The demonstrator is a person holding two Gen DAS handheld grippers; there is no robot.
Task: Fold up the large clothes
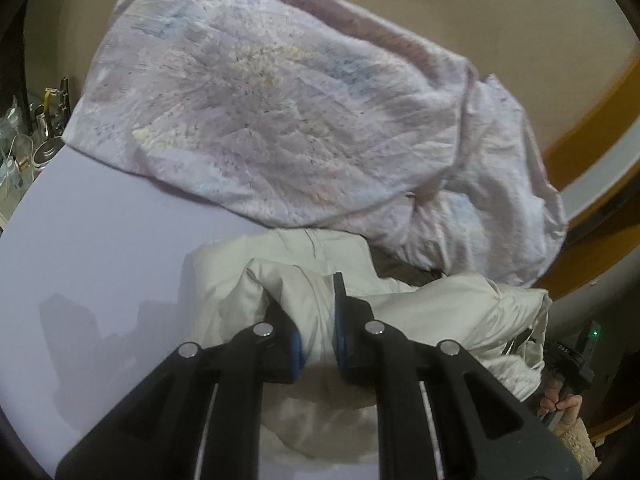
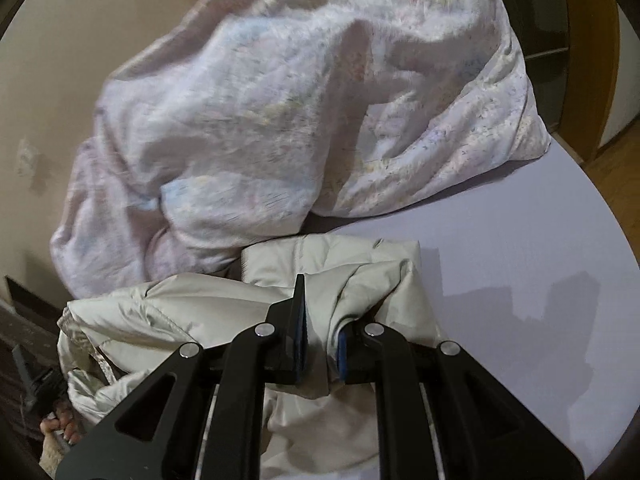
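Observation:
A cream puffy jacket (image 1: pixel 304 280) lies bunched on a lilac bed sheet (image 1: pixel 100 248). My left gripper (image 1: pixel 316 320) is shut on a fold of the jacket, with fabric pinched between its blue pads. In the right wrist view the same jacket (image 2: pixel 168 312) lies bunched on the sheet (image 2: pixel 520 264). My right gripper (image 2: pixel 320 328) is shut on another fold of it, the cloth wedged between the fingers. The other hand-held gripper (image 1: pixel 576 356) and the person's fingers show at the right edge of the left wrist view.
A large crumpled pastel floral duvet (image 1: pixel 280 112) fills the bed behind the jacket, also in the right wrist view (image 2: pixel 300 112). Glassware and jars (image 1: pixel 32 140) stand on a surface to the left. A beige wall and wooden bed frame (image 1: pixel 592 120) lie beyond.

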